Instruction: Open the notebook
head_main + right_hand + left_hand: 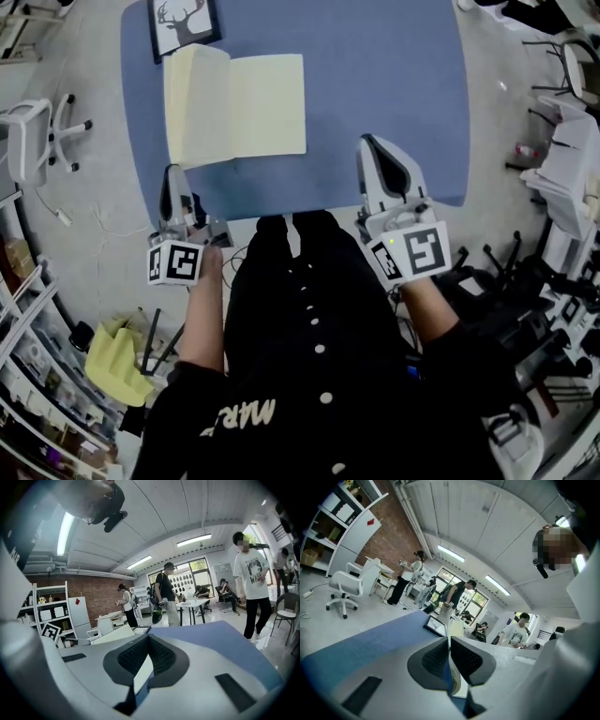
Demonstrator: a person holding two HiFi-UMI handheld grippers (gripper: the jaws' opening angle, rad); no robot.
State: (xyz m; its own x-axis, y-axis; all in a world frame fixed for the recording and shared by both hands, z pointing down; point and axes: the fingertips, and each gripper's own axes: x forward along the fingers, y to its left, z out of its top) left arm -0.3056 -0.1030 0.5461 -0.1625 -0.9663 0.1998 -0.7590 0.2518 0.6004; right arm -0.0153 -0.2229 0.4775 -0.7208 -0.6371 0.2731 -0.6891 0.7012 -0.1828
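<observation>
Even, bright light from ceiling tubes [65,532]; strong fisheye warp, dark vignetted corners.

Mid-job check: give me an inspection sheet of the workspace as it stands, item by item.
Surface: blue table top, carrying only the notebook and a picture.
Job's things: notebook lies open, cream pages up, on the far left part.
Clutter: framed deer picture at the far left corner, just beyond the notebook.
Grippers: left gripper and right gripper are at the near edge, jaws together, nothing held.
Cables: white cable on the floor, left of the table.
Surroundings: white chair, yellow cloth, people standing beyond the table.
</observation>
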